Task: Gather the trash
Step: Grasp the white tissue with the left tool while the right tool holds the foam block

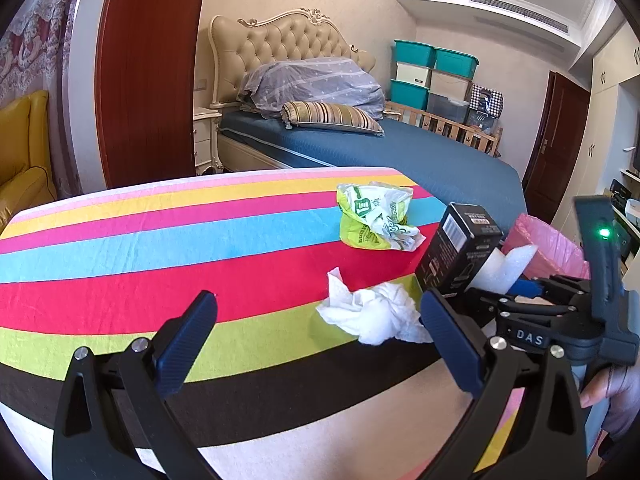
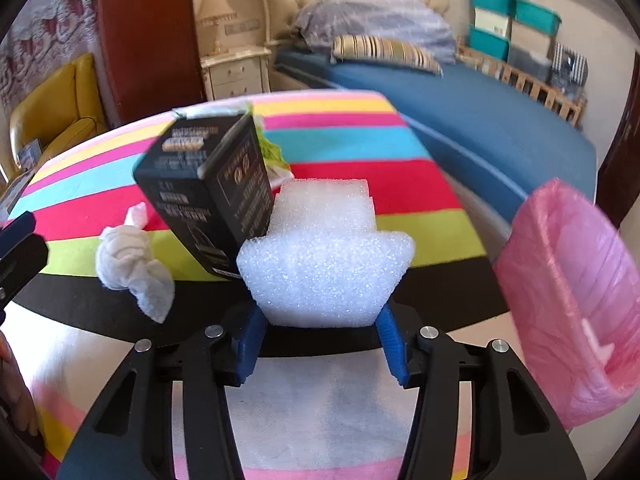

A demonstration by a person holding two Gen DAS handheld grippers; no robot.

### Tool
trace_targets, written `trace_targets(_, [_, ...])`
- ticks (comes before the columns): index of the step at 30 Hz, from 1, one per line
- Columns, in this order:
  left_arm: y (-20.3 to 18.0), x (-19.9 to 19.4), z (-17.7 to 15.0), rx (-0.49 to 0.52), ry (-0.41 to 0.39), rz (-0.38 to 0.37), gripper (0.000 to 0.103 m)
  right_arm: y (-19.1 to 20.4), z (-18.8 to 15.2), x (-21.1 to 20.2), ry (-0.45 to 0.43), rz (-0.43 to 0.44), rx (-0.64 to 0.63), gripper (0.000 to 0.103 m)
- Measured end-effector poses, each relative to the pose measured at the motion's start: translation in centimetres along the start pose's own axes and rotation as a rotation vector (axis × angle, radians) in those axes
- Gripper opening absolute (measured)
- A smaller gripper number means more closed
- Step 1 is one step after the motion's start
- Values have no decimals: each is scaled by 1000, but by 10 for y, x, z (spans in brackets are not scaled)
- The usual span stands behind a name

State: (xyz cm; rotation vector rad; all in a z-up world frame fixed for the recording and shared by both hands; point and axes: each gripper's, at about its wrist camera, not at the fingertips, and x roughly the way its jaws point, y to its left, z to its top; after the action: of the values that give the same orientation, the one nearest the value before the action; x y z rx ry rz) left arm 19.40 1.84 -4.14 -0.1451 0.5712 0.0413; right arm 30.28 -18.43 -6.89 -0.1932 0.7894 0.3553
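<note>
My right gripper [image 2: 322, 340] is shut on a white foam piece [image 2: 324, 264], whose lower end is pinched between the blue pads. A black carton [image 2: 208, 192] stands tilted and leans against the foam's left side. In the left wrist view the same carton [image 1: 460, 248] and foam [image 1: 508, 264] show at the right. A crumpled white tissue [image 1: 376, 312] lies on the striped cloth just ahead of my open left gripper [image 1: 320, 344], close to its right finger. Farther back lies a crumpled green and white plastic wrapper [image 1: 376, 216]. The tissue [image 2: 132, 264] is left of the carton.
A bin lined with a pink bag [image 2: 572, 300] stands off the table's right edge. The table wears a striped cloth [image 1: 160, 248]. Behind it are a blue bed [image 1: 420, 156], a yellow armchair [image 1: 20, 160] at the left and stacked storage boxes [image 1: 432, 76].
</note>
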Motion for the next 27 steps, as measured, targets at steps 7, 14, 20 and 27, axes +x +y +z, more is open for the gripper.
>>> trace_targets(7, [11, 4, 1, -49, 18, -14, 98, 2, -29, -25, 16, 7, 42, 48])
trace_targets(14, [20, 8, 1, -88, 36, -31, 98, 2, -51, -51, -15, 47, 67, 48])
trace_targets(20, [30, 18, -1, -149, 85, -39, 98, -7, -53, -57, -43, 13, 139, 48])
trace_targets(27, [4, 25, -2, -76, 125, -46, 98, -25, -55, -58, -59, 27, 234, 49])
